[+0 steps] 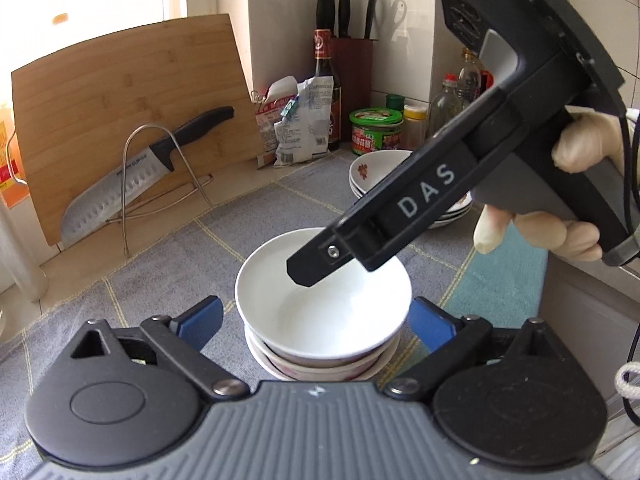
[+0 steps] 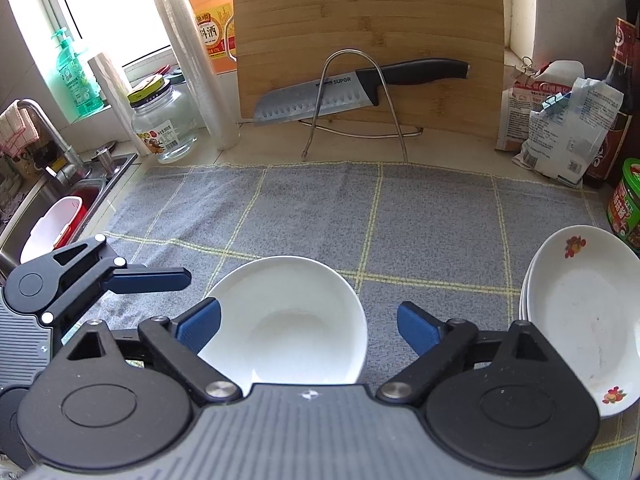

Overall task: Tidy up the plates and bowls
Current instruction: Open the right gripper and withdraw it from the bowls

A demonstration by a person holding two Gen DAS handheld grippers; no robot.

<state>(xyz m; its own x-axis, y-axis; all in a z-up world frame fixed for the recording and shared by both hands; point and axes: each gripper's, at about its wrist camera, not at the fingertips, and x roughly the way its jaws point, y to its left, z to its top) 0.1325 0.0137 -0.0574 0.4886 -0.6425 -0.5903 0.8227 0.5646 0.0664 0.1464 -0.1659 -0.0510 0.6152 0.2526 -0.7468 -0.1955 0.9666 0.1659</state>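
Standing wide apart and holding nothing, both pairs of fingers flank the white bowl (image 1: 323, 300) on its stack, left gripper (image 1: 316, 322) nearer, plate pile (image 2: 580, 320) at three o'clock on the tabletop (image 2: 320, 208).

1. Ahead of my fingers, a bamboo cutting board (image 2: 368, 40) leans on the wall.
2. A knife (image 2: 352, 90) rests across a wire stand (image 2: 352, 108) before it.
3. Beneath my fingers lies a grey checked cloth (image 2: 320, 208).
4. Far left, a glass jar (image 2: 164, 120).
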